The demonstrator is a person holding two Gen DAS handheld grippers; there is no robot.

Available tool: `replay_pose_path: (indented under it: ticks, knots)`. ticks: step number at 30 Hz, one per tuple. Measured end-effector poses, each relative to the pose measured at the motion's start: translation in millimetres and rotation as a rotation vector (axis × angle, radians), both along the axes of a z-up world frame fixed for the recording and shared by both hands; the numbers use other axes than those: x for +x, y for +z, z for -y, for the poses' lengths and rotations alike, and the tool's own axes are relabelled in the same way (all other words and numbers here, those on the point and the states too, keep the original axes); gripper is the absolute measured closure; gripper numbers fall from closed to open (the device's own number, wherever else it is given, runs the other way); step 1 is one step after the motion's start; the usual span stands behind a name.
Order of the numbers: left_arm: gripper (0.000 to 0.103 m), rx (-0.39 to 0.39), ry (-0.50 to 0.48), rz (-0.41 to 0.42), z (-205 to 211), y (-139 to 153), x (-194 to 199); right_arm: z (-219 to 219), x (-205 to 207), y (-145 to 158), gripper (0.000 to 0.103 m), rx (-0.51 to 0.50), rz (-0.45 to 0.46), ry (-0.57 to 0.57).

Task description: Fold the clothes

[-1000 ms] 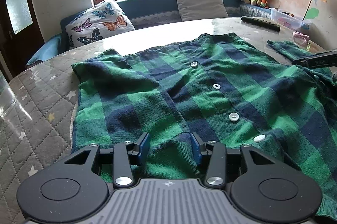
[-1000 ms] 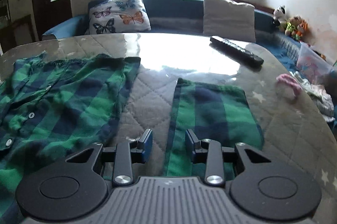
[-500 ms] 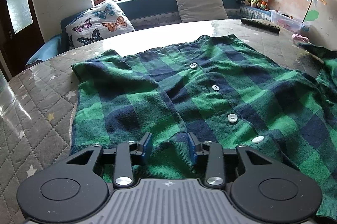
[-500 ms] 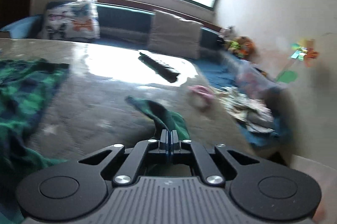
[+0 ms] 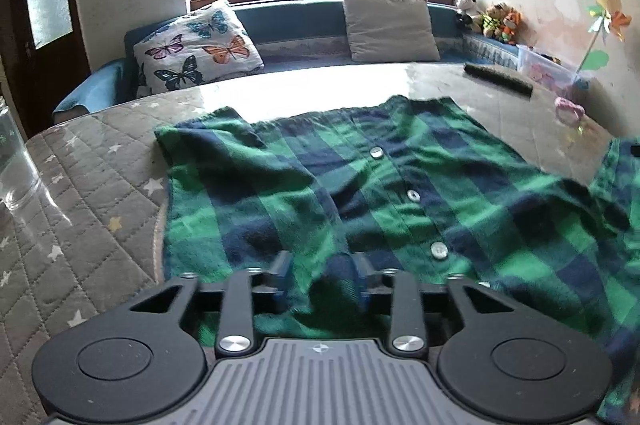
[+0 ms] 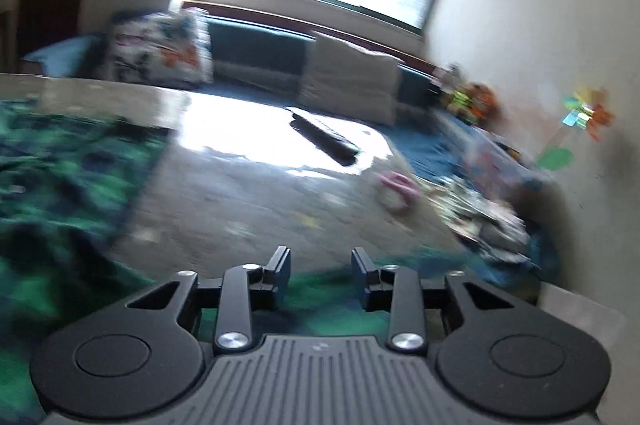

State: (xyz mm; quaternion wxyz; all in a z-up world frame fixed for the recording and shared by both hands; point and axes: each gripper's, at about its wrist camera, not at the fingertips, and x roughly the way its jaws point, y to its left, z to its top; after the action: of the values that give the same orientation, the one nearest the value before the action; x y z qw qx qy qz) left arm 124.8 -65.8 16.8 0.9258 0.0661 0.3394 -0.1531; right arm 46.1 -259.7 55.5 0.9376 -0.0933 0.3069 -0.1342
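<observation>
Half a second ago my right gripper (image 6: 320, 267) was pinched shut on a strip of green cloth; now its jaws stand apart with nothing between them, and blurred green fabric lies just under and ahead of the fingers. That camera is smeared with motion, so I can't make out fine detail there. On my left, the gripper (image 5: 322, 275) has barely shifted: its jaws are spread, and a raised fold of the shirt (image 5: 360, 193) sits in the gap between the blue pads (image 5: 282, 275), though I can't tell whether either pad actually touches it. Ahead of the left tool the green and navy checked shirt is spread flat on the quilted table cover (image 5: 92, 193), front side up, with its row of white buttons (image 5: 413, 194) running away from me just right of the fingers. At the far right of that view a separate flap of the same cloth (image 5: 618, 177) stands apart from the body of the shirt. Beyond the shirt, ahead and right, a dark remote control (image 5: 498, 78) and a small pink object (image 5: 568, 104) lie on the table; both also show ahead of the right tool, with the shirt's edge off to its left. A clear glass jar (image 5: 14, 169) stands far to the left of the left tool. Past the table are a butterfly cushion (image 5: 196, 51) and a plain grey one (image 5: 390, 21) on a blue sofa.
</observation>
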Motion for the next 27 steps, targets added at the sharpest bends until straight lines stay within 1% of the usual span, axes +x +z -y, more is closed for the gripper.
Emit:
replay_pose_path:
  ticks: [3, 6, 10, 13, 15, 20, 23, 27]
  knots:
    - [0.058, 0.002, 0.019, 0.016, 0.5, 10.1, 13.2, -26.2, 6.6, 2.3, 0.062, 0.043, -0.008, 0.130]
    - [0.058, 0.014, 0.053, 0.031, 1.9, 16.9, 37.4, -55.2, 14.7, 0.8, 0.059, 0.081, -0.024, 0.262]
    - [0.060, 0.016, 0.099, 0.038, 0.9, 20.3, 80.7, -90.8, 24.5, -6.8, 0.057, 0.104, -0.049, 0.408]
    - [0.060, 0.011, 0.124, 0.046, -0.7, 19.3, 114.9, -111.4, 29.9, -10.0, 0.057, 0.119, -0.069, 0.489]
    - [0.060, 0.004, 0.133, 0.040, -2.7, 15.6, 134.7, -120.0, 35.3, -14.3, 0.055, 0.123, -0.083, 0.521]
    - [0.060, -0.005, 0.151, -0.011, -5.4, -2.4, 174.6, -127.2, 45.8, -23.5, 0.054, 0.156, -0.107, 0.551]
    - [0.060, 0.011, 0.158, -0.033, -5.8, -12.6, 187.5, -128.5, 52.0, -30.6, 0.054, 0.164, -0.119, 0.558]
    - [0.060, 0.028, 0.156, -0.058, -4.9, -24.2, 195.5, -125.7, 54.2, -34.2, 0.053, 0.172, -0.130, 0.560]
